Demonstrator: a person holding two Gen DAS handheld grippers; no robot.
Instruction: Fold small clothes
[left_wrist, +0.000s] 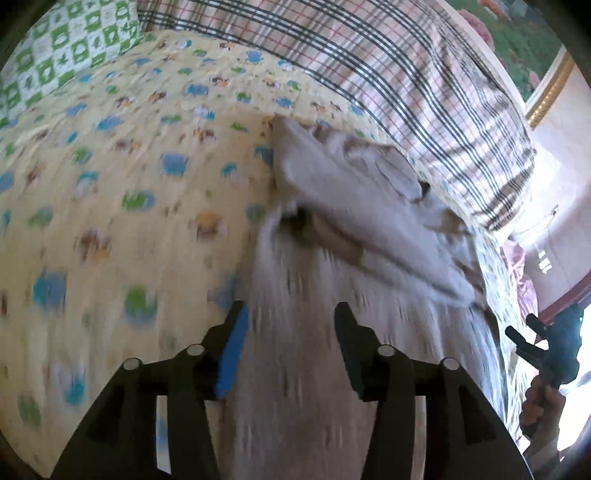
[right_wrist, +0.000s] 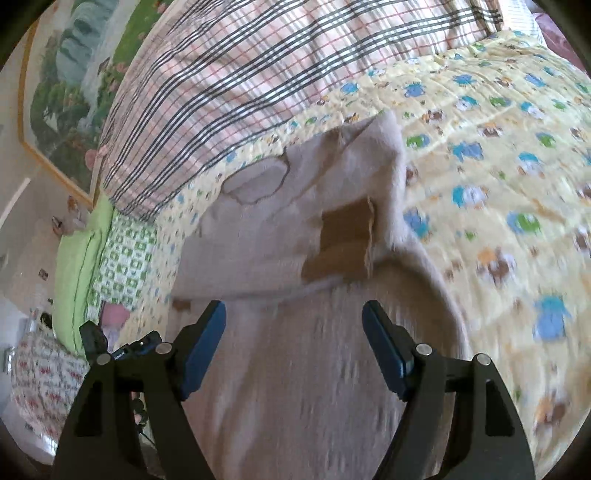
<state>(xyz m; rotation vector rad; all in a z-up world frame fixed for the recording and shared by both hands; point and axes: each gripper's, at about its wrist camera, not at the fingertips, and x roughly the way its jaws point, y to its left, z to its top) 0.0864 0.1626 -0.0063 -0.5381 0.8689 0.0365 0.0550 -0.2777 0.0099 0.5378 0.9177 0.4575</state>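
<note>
Yellow printed bedspread (right_wrist: 498, 155) as folding surface — beige garment (right_wrist: 280, 229) spread flat, left gripper (left_wrist: 291, 314) and right gripper (right_wrist: 293, 314) both open, holding nothing.

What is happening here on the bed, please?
A person holds a gripper in each hand and is folding a small beige garment that lies on a yellow animal-print quilt, beside a plaid blanket. The left gripper and the right gripper both hang over the cloth with open jaws; neither holds it.
</note>
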